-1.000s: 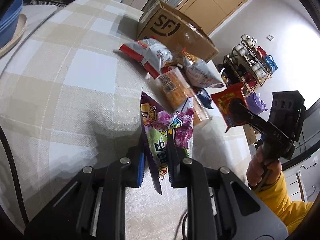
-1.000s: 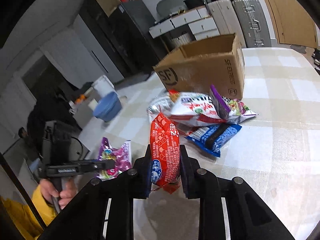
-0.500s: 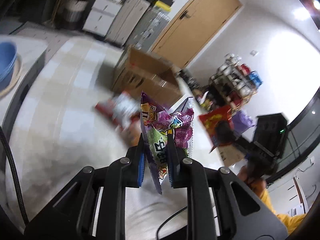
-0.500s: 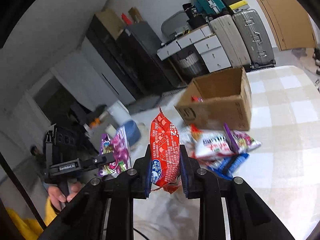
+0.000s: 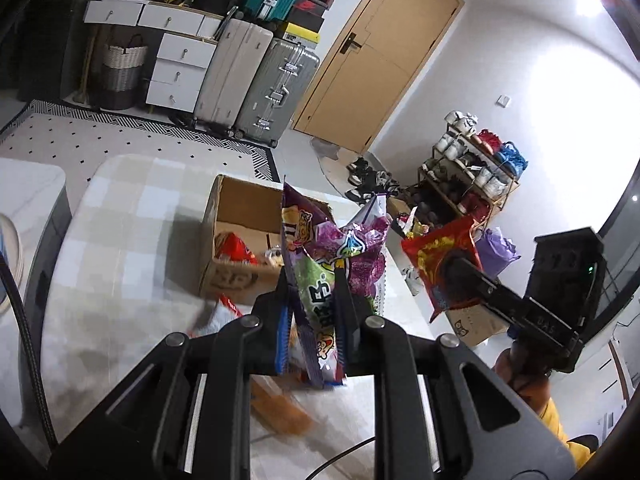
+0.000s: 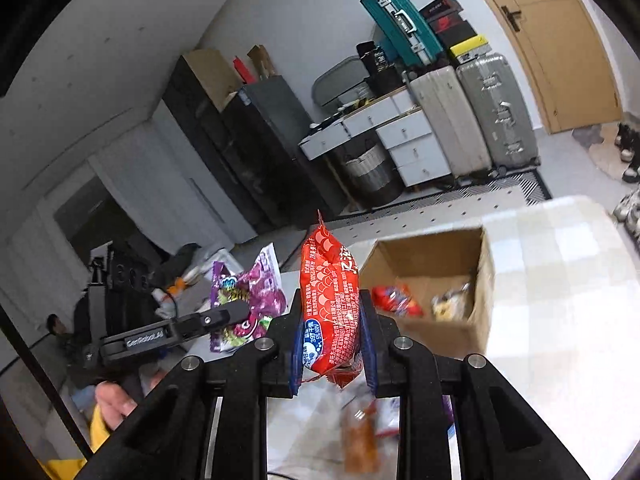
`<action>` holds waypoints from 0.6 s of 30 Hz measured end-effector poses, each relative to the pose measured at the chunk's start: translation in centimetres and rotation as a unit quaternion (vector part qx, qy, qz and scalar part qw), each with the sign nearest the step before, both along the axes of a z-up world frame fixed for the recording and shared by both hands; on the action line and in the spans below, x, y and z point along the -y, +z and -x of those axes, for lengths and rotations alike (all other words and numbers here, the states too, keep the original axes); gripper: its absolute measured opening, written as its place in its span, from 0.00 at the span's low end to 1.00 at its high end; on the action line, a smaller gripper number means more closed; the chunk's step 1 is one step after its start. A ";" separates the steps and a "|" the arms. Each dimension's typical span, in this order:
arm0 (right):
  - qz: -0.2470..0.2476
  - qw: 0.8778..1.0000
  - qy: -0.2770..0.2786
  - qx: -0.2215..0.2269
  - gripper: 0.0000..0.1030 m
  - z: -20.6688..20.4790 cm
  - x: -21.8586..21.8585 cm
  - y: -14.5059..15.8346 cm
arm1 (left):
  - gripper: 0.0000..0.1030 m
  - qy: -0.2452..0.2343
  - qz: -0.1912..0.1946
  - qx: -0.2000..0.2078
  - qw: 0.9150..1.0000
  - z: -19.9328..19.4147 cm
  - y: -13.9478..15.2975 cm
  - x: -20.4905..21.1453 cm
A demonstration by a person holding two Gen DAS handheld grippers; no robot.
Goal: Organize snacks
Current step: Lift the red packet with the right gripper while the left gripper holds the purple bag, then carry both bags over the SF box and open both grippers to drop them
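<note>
The left gripper [image 5: 312,320] pinches the purple bag [image 5: 340,264] and the right gripper [image 6: 332,344] the red bag [image 6: 330,300], each by its lower end. Both hang clear above the table [image 5: 120,216], likely bound for the open box [image 5: 236,216] near its far edge.

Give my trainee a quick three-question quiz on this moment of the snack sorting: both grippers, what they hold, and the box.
1. True or false: the cardboard box on the checked table is empty.
2. Which packet does the left gripper hold? A) red packet B) purple packet C) blue packet
3. Fill in: the right gripper is shut on the ___ packet.

Key
1. False: a red bag and another snack lie inside it.
2. B: the purple packet, pinched near its lower end.
3. Red: the red packet stands upright between the pads.
</note>
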State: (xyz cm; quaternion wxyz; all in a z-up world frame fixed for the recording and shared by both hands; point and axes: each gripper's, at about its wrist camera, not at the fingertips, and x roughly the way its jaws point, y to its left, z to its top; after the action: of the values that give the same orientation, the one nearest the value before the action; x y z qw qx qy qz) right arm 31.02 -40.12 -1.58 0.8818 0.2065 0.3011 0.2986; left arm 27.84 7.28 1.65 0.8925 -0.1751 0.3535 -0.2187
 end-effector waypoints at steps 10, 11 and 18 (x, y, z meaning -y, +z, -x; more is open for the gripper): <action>-0.007 0.998 -0.034 -0.052 0.22 -8.6 -0.2 -2.6 | 0.15 0.003 -0.021 -0.030 0.999 -9.7 -1.0 2.9; -0.006 0.998 -0.033 -0.057 0.22 -8.9 -0.3 -3.1 | 0.15 0.001 -0.025 -0.034 0.999 -10.4 -1.3 3.2; 0.017 0.995 -0.036 -0.089 0.22 -13.1 -1.5 -6.4 | 0.15 0.008 -0.058 -0.082 0.995 -17.0 -6.0 5.2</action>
State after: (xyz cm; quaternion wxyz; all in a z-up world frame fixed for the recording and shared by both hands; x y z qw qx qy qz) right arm 44.14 -38.59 -8.02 0.8649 0.2276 0.3763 0.2420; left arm 44.83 2.08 -4.32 0.8709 -0.1428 0.4363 -0.1755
